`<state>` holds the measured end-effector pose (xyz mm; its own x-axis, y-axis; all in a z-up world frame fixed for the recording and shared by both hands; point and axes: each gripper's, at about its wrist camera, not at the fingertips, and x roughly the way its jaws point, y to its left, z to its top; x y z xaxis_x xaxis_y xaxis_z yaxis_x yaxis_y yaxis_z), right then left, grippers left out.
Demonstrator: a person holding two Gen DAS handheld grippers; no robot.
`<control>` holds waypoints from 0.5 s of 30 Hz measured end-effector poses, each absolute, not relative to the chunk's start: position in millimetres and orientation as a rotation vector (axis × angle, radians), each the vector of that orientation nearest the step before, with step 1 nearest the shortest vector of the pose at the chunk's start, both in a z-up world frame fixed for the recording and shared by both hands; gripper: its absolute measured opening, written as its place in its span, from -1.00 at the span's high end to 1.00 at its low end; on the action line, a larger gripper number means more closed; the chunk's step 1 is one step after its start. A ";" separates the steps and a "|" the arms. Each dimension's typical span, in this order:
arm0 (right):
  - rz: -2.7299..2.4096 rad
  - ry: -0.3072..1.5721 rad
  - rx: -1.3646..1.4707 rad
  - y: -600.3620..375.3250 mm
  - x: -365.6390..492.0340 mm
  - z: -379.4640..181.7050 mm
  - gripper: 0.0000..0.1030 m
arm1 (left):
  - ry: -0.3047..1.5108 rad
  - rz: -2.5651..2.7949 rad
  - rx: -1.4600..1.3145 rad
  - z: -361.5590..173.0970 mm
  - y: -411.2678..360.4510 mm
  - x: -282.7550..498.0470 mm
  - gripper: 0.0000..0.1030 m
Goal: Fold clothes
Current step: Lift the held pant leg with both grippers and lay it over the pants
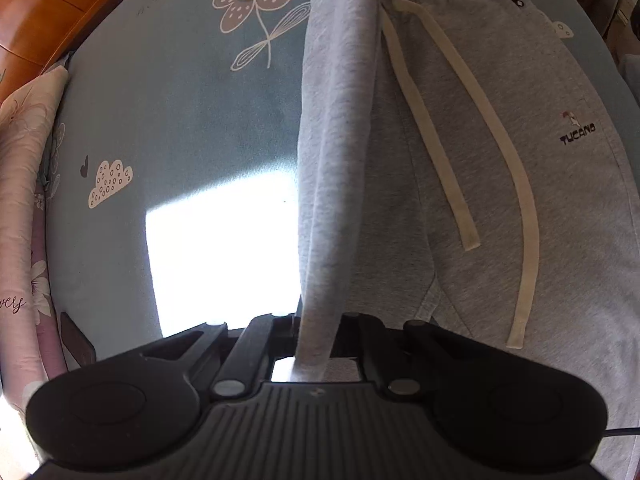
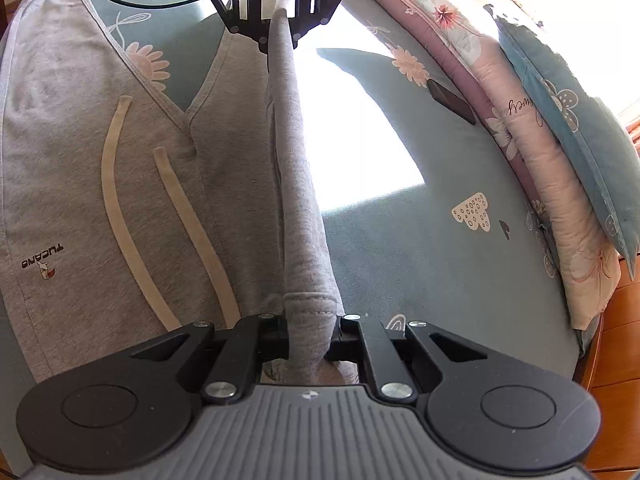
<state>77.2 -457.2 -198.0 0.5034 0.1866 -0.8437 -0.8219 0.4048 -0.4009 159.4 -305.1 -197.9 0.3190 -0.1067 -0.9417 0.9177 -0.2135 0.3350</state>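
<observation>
Grey sweatpants point(image 1: 500, 168) with cream drawstrings point(image 1: 520, 208) and a small logo point(image 1: 578, 136) lie spread on the blue patterned sheet point(image 1: 180, 120). One side edge is lifted into a taut grey strip point(image 1: 340, 140) stretched between both grippers. My left gripper point(image 1: 316, 334) is shut on the leg end of that strip. It shows again at the top of the right wrist view as the left gripper point(image 2: 280, 14). My right gripper point(image 2: 310, 332) is shut on the stitched waistband corner point(image 2: 310, 312). The rest of the sweatpants point(image 2: 80, 152) stay flat on the bed.
A folded pink floral quilt point(image 2: 532, 148) and a blue pillow point(image 2: 568, 120) line the bed's edge, with orange wood point(image 2: 616, 344) beyond. A bright sun patch point(image 2: 360, 132) falls on the sheet beside the lifted strip. A black cable point(image 2: 132, 2) crosses the far sheet.
</observation>
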 end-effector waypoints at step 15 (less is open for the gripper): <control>0.612 0.842 -1.295 -415.3 -31.0 -250.1 0.78 | 0.605 -1.437 1.628 -204.9 -282.5 34.3 0.97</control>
<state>-31.0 -415.3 -250.1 0.5719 -0.0642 -0.8178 -0.7976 0.1896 -0.5726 34.3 -282.5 -204.9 0.2196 -0.1783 -0.9591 0.8108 -0.5134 0.2811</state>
